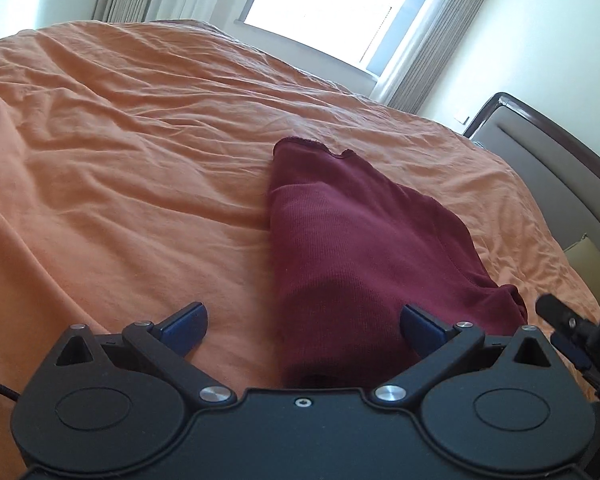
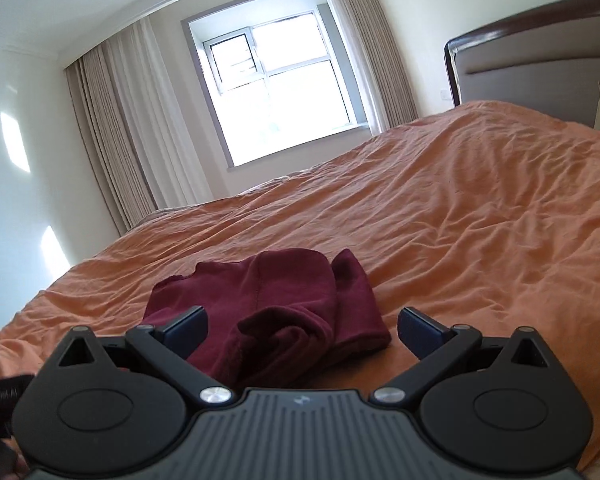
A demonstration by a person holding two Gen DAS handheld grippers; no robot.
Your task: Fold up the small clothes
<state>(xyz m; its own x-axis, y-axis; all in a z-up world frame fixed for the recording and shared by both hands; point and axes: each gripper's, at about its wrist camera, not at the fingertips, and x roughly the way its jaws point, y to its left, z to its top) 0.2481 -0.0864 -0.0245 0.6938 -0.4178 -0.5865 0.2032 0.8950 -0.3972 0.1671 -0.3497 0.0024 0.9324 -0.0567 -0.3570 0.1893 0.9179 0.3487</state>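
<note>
The maroon garment (image 1: 364, 248) is lying on the orange bedspread (image 1: 120, 152), near the side of the bed closest to the cameras. It is looking partly folded: in the left wrist view it is forming a long, narrow shape with one straight folded edge along its left side, the far end showing a hem and a small notch. In the right wrist view the near end (image 2: 284, 332) is bunching into loose rolls rather than lying flat (so the fold is not finished, by my reading). What is left, I judge: flattening that crumpled end and making at least one more fold to get a compact packet.

The left gripper (image 1: 304, 320) is hovering over the near end of the garment with its jaws standing wide apart, gripping nothing; the cloth is passing beneath the gap. The right gripper (image 2: 302, 330) is likewise spread wide and holding nothing, the bunched end showing between its fingers but not pinched.

Beyond the bed, a headboard (image 2: 540, 52) and a curtained window (image 2: 284, 80) are showing.
</note>
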